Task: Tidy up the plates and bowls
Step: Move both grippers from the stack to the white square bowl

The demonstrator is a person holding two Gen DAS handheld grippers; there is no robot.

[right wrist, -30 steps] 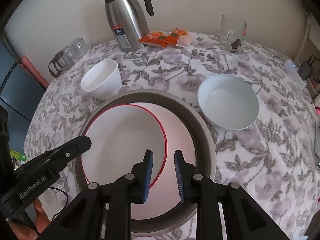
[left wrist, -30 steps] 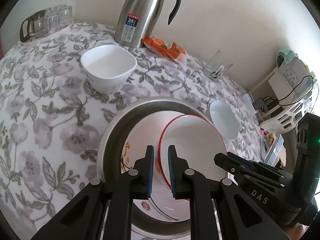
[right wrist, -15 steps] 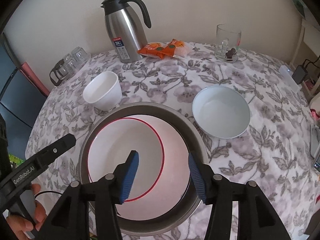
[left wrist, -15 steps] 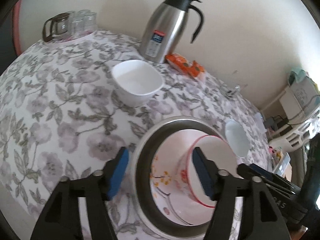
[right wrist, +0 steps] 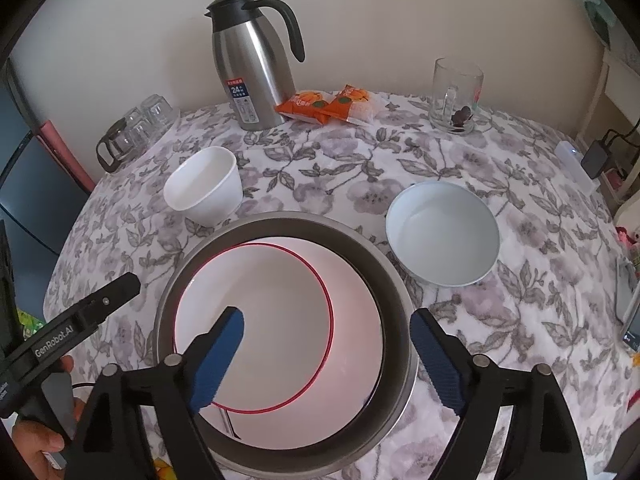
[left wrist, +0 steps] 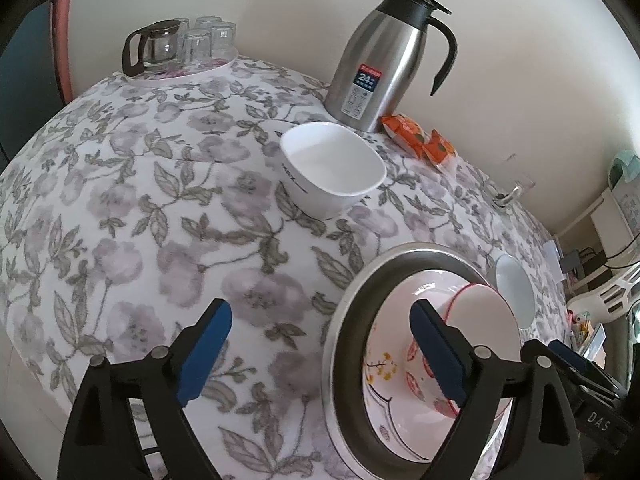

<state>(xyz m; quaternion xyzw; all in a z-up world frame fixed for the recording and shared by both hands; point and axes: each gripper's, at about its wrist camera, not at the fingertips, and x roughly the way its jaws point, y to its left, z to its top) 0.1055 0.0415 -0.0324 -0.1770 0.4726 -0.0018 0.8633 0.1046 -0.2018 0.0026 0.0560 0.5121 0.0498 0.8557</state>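
A steel basin (right wrist: 394, 280) stands on the floral table near the front edge. A red-rimmed white bowl (right wrist: 272, 312) leans inside it, on a flower-patterned plate (left wrist: 384, 380). A white squarish bowl (left wrist: 334, 170) stands behind it to the left, and a round white bowl (right wrist: 442, 232) to its right. My left gripper (left wrist: 320, 348) is open and empty, left of the basin, its right finger over the rim. My right gripper (right wrist: 328, 356) is open and empty above the basin. The basin also shows in the left wrist view (left wrist: 348, 320).
A steel thermos jug (right wrist: 252, 68), orange snack packets (right wrist: 328, 106) and a glass mug (right wrist: 456, 96) stand along the back. A glass pot with tumblers (left wrist: 176, 44) sits at the far left corner. A phone (right wrist: 632, 320) lies at the right edge.
Both grippers have opened wide from nearly shut and pulled back from the basin. The left gripper has swung left over the tablecloth. The red-rimmed bowl stays in the basin.
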